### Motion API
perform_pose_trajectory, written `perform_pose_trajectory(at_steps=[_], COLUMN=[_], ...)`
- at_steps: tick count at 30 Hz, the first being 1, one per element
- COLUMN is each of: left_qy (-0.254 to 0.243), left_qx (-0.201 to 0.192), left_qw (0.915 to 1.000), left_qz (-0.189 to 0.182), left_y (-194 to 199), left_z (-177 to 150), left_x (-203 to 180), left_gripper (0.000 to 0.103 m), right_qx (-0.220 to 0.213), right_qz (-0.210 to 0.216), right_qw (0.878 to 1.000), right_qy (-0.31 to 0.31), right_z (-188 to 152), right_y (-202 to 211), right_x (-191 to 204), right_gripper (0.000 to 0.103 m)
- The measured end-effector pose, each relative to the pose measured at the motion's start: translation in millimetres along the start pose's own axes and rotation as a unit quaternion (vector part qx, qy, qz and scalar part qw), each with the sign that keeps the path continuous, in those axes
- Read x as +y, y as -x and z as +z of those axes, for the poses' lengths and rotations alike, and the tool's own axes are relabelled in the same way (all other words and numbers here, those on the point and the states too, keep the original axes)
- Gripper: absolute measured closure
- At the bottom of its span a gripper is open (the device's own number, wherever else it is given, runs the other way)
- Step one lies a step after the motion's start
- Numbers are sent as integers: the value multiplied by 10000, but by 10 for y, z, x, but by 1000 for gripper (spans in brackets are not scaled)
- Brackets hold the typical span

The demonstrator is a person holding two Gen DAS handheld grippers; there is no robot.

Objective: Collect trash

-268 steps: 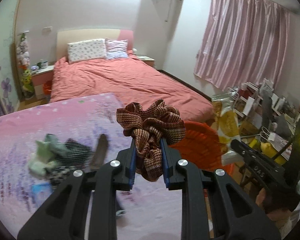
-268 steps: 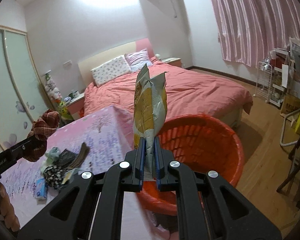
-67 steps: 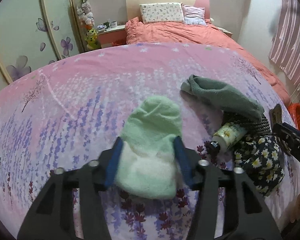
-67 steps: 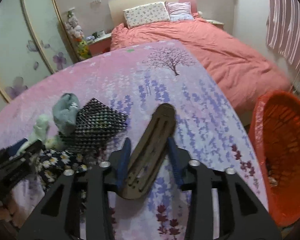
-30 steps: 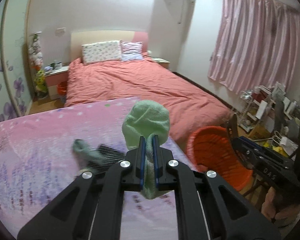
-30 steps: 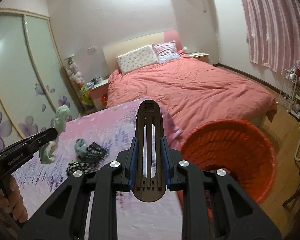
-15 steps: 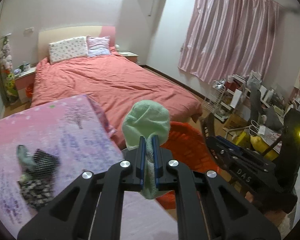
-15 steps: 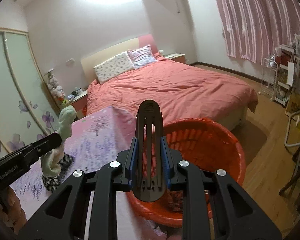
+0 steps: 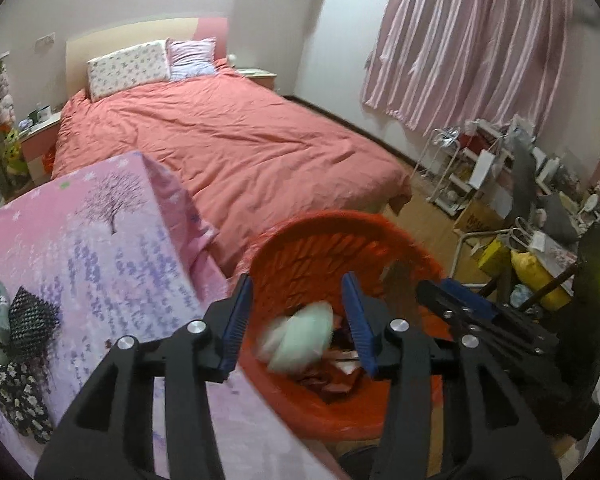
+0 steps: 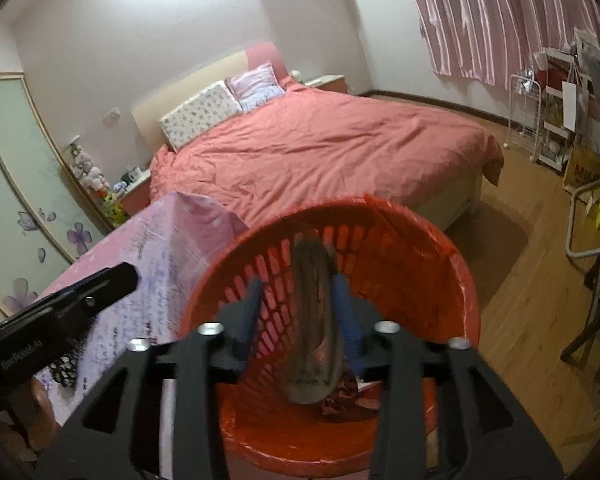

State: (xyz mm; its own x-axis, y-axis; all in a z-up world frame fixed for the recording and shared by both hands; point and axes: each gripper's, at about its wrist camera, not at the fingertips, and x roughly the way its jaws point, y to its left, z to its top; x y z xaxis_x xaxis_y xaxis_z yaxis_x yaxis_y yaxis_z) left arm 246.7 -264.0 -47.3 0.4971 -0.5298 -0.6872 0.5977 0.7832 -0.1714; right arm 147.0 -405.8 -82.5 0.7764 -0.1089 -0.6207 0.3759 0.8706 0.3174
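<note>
An orange plastic basket (image 9: 340, 236) stands on the floor beside the pink-clothed table (image 9: 100, 240); it also shows in the right wrist view (image 10: 420, 248). My left gripper (image 9: 298, 318) is open above it, and a blurred pale green sock (image 9: 300, 338) is falling free between the jaws into the basket. My right gripper (image 10: 298, 308) is open above the basket, and a blurred dark flat insole (image 10: 312, 320) drops free between its fingers. Crumpled trash (image 9: 336, 372) lies in the basket's bottom.
A heap of socks and dark patterned items (image 9: 16, 332) lies at the table's left. A bed with a red cover (image 9: 228, 136) stands behind. Cluttered racks and a yellow bag (image 9: 532, 264) stand at the right, on the wooden floor (image 10: 540, 280).
Both grippers have opened over the basket. The green sock has left the left gripper and the dark insole has left the right one; both are falling.
</note>
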Motion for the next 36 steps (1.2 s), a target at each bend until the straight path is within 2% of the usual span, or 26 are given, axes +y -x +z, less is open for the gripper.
perform_pose_trajectory(at_steps=[4,8,10,13,17,20,21,22,25,31,34,36], left_qy=[23,106,289,789,1363,1659,1716,1748,1853,1813,1791,1778], left_qx=[-3,-116,-163,-101,135,428,501,528,432,192,233,365], left_qw=[9996,9964,9920,9839,9669,9614,9614,9616,9633,9611,9565,9537], left_qz=[294,835,1215,1598,2153,2153,2093,2049,1893,2076,2291,2400], left_y=[110,343,450,541,538,434,396,380,435,907,1168,1285], left_z=[-54,-99,-109,-120,-185,-258,-287,-297,-328,-486,-681,-845], left_x=[238,681,1026,1557,2198,2479,2531,2567,2681,2914,3110,3234], left_gripper=[52,48,47,47,48,58,65,78,89,91,91,91], right_qx=[34,59,79,155,293,422,442,463,510,682,850,948], right_qz=[-16,0,9,64,177,283,295,321,454,915,1306,1508], right_qw=[9999,9992,9985,9965,9932,9914,9909,9904,9883,9809,9742,9699], right_qy=[132,402,544,815,1114,1208,1233,1261,1362,1575,1633,1658], right_z=[-71,-116,-133,-223,-342,-405,-423,-438,-498,-642,-736,-788], right_y=[26,33,17,-16,-84,-132,-140,-143,-127,-122,-132,-147], right_x=[122,301,378,612,885,1044,1095,1137,1317,1721,1979,2135], right_gripper=[55,55,55,55,55,55,55,55,55,55,55,49])
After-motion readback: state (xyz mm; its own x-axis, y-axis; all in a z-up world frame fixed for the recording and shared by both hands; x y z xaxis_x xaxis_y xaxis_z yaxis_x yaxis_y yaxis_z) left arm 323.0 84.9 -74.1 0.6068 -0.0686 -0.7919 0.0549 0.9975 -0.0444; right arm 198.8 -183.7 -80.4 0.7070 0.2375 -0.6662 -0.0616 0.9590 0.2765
